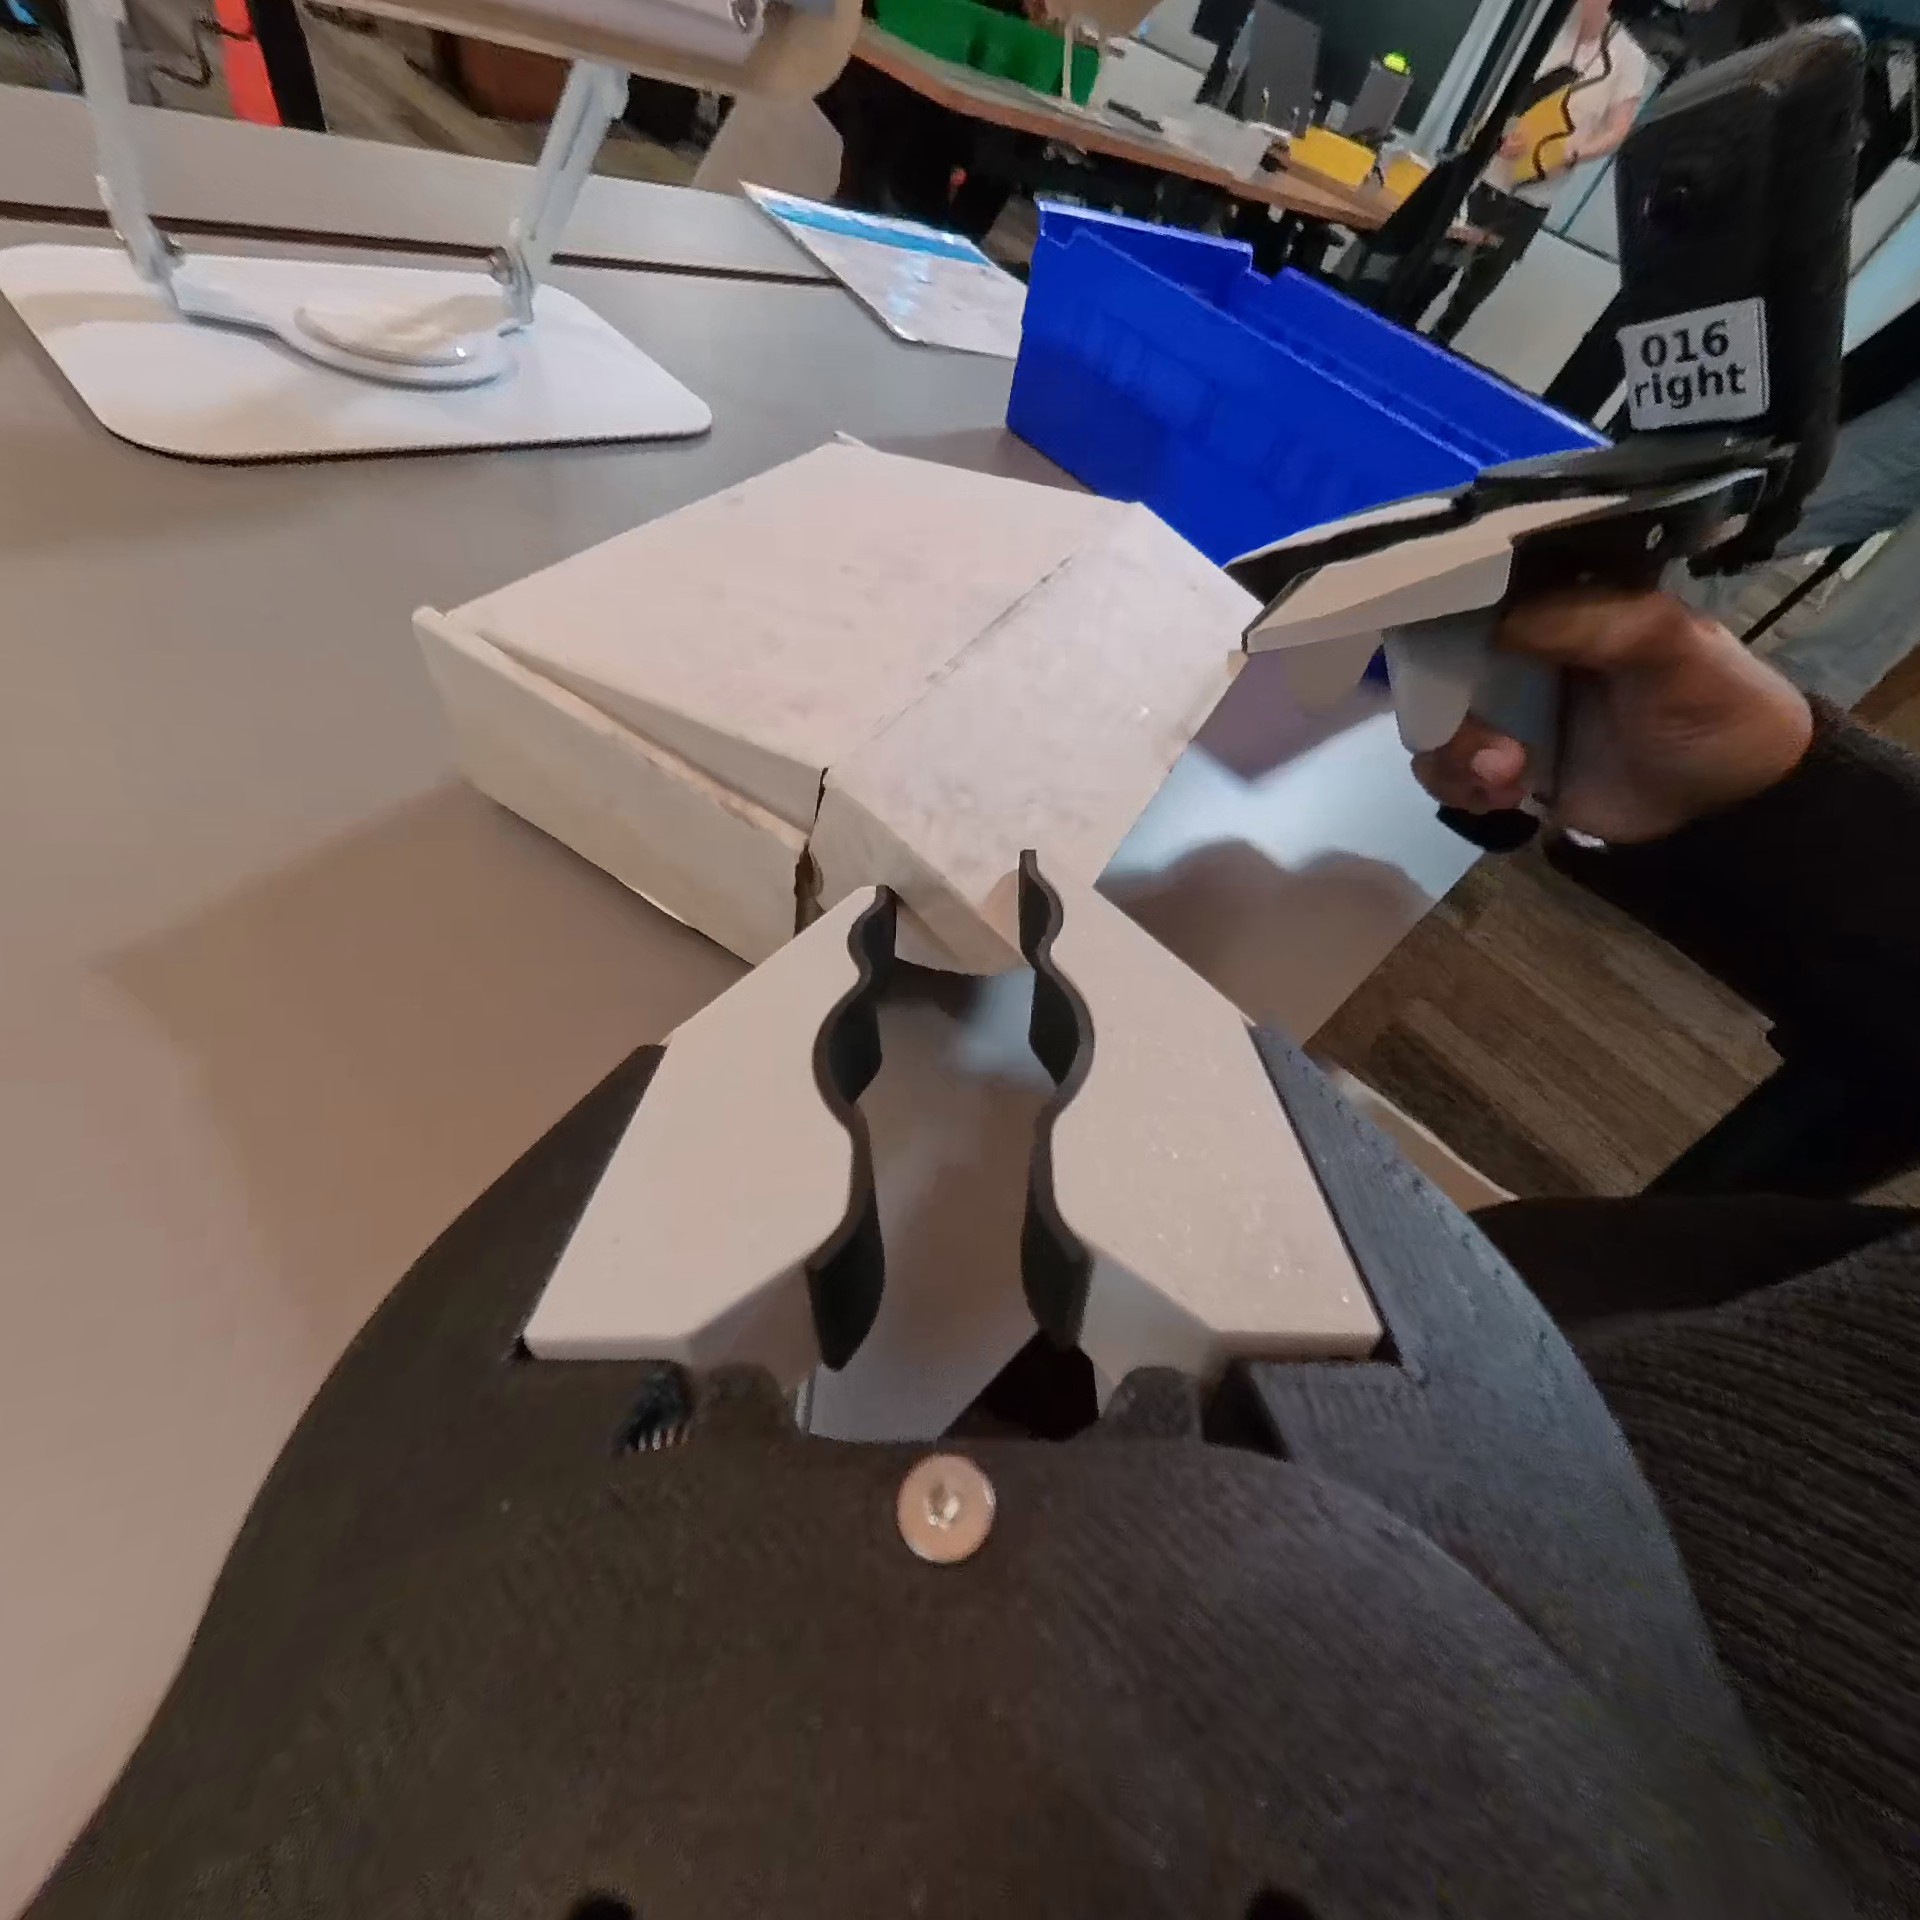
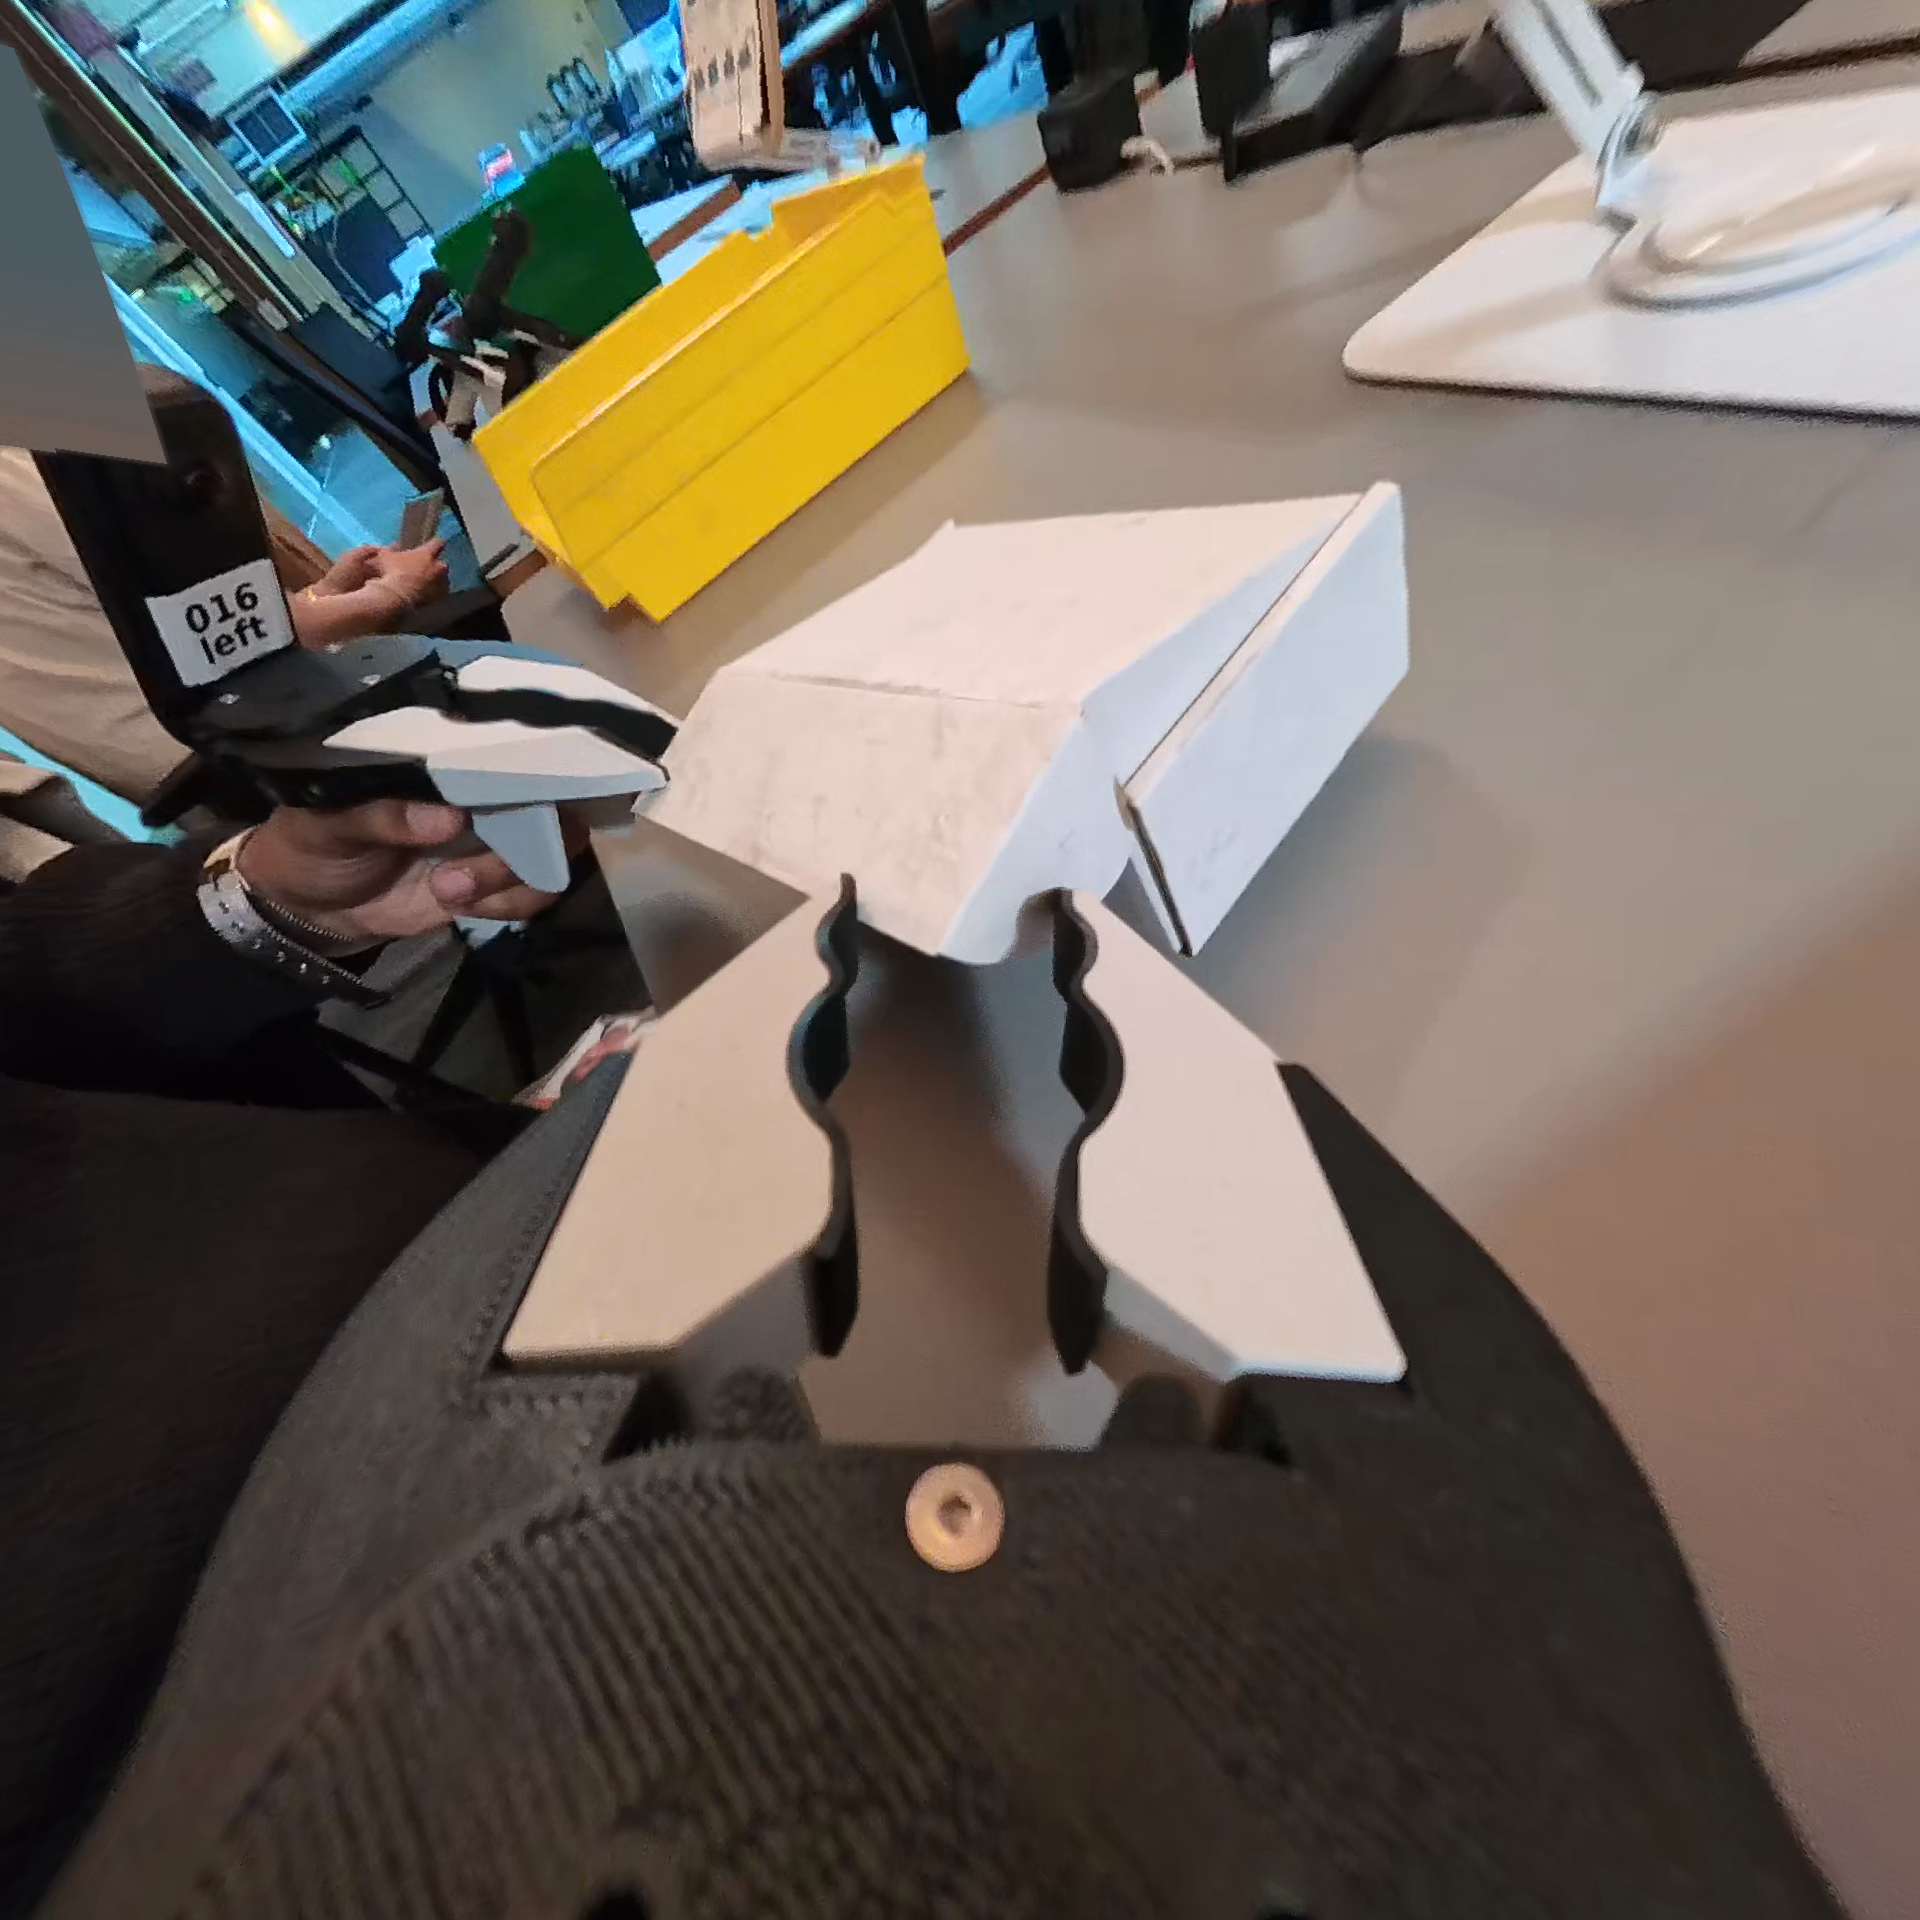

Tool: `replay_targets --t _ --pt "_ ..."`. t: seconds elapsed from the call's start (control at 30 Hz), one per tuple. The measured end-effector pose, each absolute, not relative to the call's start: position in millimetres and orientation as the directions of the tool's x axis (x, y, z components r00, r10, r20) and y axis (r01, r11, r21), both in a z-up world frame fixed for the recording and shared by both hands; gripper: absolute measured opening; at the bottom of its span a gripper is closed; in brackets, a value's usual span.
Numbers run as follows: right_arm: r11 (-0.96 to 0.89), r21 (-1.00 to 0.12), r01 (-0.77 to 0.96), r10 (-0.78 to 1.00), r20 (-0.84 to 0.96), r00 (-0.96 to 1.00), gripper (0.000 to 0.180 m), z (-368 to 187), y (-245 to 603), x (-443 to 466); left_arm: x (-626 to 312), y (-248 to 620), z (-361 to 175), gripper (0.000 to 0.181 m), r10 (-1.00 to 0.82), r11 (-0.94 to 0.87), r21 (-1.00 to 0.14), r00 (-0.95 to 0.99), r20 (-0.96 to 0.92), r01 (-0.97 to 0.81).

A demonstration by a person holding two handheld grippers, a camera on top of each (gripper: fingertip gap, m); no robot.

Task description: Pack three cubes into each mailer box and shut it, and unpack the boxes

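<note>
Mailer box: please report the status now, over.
Both grippers open: left gripper and right gripper each at a corner of the front flap. Mailer box on table, lid not tucked in. Nothing in the way.

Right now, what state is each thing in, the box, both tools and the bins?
Box: on the table, lid nearly down, front flap still sticking out untucked.
Left tool: open, fingers either side of the flap's corner.
Right tool: open, fingers either side of the flap's other corner.
Blue bin: upright behind the box, contents hidden.
Yellow bin: upright, contents hidden.
</note>
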State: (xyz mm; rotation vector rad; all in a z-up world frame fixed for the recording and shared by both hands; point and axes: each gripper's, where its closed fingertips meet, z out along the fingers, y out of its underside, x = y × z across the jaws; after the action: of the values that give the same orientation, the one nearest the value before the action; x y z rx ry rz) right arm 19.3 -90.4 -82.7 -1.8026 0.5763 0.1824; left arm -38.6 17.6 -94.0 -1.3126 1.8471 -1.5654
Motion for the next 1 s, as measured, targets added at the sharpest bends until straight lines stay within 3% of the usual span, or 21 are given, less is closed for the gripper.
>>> replay_targets --t 0.2,0.27,0.57,0.7,1.0 --pt "-0.336 -0.817 -0.468 -0.276 -0.390 0.878 0.039 -103 -91 10 -40 21 -102 0.022 -0.842 0.006 -0.913 -0.495 0.215 -0.408" --pt "-0.343 -0.821 -0.456 -0.266 -0.381 0.885 0.049 -103 -92 10 -40 22 -101 0.022 -0.840 0.005 -0.915 -0.499 0.215 -0.404" --pt "-0.159 -0.864 -0.477 -0.265 -0.428 0.864 0.067 -78 -97 38 -36 31 -82 0.029 -0.809 -0.106 -0.912 -0.499 0.310 -0.395" --pt "-0.124 -0.829 -0.545 -0.184 -0.521 0.834 0.049 -74 -91 36 -32 32 -81 0.028 -0.778 -0.177 -0.884 -0.488 0.395 -0.433" --pt "-0.257 -0.802 -0.539 -0.236 -0.489 0.840 0.041 -103 -86 24 -31 25 -94 0.023 -0.795 -0.161 -0.861 -0.454 0.403 -0.483"
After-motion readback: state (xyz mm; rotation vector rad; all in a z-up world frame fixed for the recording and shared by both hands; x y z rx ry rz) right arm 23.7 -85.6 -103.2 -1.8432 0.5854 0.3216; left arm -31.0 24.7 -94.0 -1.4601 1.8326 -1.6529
